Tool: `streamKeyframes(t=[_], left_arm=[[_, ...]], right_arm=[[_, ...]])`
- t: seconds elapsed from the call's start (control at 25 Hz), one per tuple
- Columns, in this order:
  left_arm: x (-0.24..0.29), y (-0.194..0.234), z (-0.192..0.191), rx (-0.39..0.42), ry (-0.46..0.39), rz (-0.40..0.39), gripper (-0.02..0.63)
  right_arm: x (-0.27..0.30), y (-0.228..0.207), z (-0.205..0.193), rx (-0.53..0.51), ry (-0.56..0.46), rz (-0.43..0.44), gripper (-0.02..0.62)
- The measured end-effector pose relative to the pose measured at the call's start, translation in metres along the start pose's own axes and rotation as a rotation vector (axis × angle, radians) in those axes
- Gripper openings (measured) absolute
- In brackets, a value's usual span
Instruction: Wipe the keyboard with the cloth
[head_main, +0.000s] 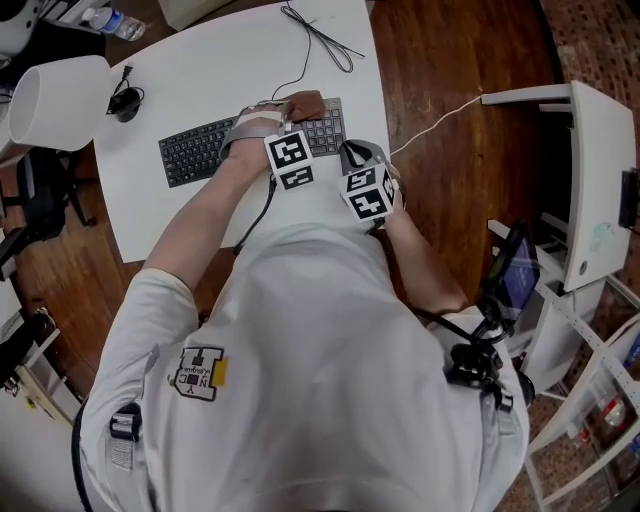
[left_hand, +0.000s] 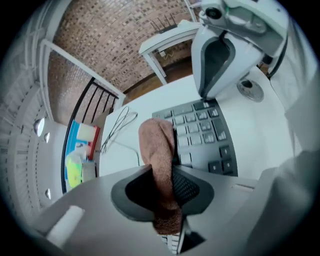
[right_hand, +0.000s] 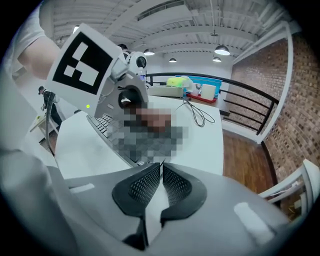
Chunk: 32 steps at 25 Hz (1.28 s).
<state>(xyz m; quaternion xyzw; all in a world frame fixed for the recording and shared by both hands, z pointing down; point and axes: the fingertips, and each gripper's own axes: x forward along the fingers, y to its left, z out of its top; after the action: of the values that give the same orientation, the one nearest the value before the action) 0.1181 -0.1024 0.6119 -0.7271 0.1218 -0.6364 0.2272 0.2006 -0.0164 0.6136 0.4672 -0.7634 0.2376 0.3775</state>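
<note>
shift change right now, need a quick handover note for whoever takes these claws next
Left claw: shut on the brown cloth; the cloth's free end is at the right part of the keyboard.
Right claw: shut, empty, held just right of the keyboard over the white desk.
Done: cloth gripped and brought to the keys; how much is wiped cannot be told.
Left: wipe across the keyboard toward its left end.

cloth (left_hand: 160, 150): brown | keyboard (head_main: 195, 152): black | table (head_main: 220, 70): white | marker cube (head_main: 290, 160): black-and-white squares | floor (head_main: 450, 60): reddish-brown wood
</note>
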Motion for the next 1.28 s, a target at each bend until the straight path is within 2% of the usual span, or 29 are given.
streamKeyframes(t=[0.44,0.56,0.68,0.8,0.96,1.12,1.28], left_arm=[[-0.036,-0.028,-0.247,-0.500,0.218,0.044,0.082],[-0.047,-0.035,-0.298,-0.635,0.260,0.055,0.083],[-0.051,-0.038,-0.324,-0.724,0.281,0.066,0.083],[-0.051,-0.038,-0.320,-0.705,0.294,0.075,0.081],[-0.049,-0.040,-0.279,-0.612,0.262,0.063,0.081],[-0.039,-0.036,-0.215,-0.453,0.213,0.053,0.081],[-0.027,-0.028,-0.127,-0.264,0.100,0.032,0.081]], right_arm=[[0.002,-0.001,0.003,-0.032,0.039,-0.055,0.006],[0.001,0.000,0.004,-0.037,0.050,-0.066,0.006],[0.001,0.000,0.004,-0.039,0.053,-0.074,0.005],[0.001,0.000,0.004,-0.037,0.051,-0.076,0.005],[0.000,0.000,0.002,-0.032,0.043,-0.067,0.006],[-0.002,-0.004,-0.003,-0.020,0.030,-0.063,0.006],[-0.004,-0.004,-0.007,-0.011,0.016,-0.055,0.006]])
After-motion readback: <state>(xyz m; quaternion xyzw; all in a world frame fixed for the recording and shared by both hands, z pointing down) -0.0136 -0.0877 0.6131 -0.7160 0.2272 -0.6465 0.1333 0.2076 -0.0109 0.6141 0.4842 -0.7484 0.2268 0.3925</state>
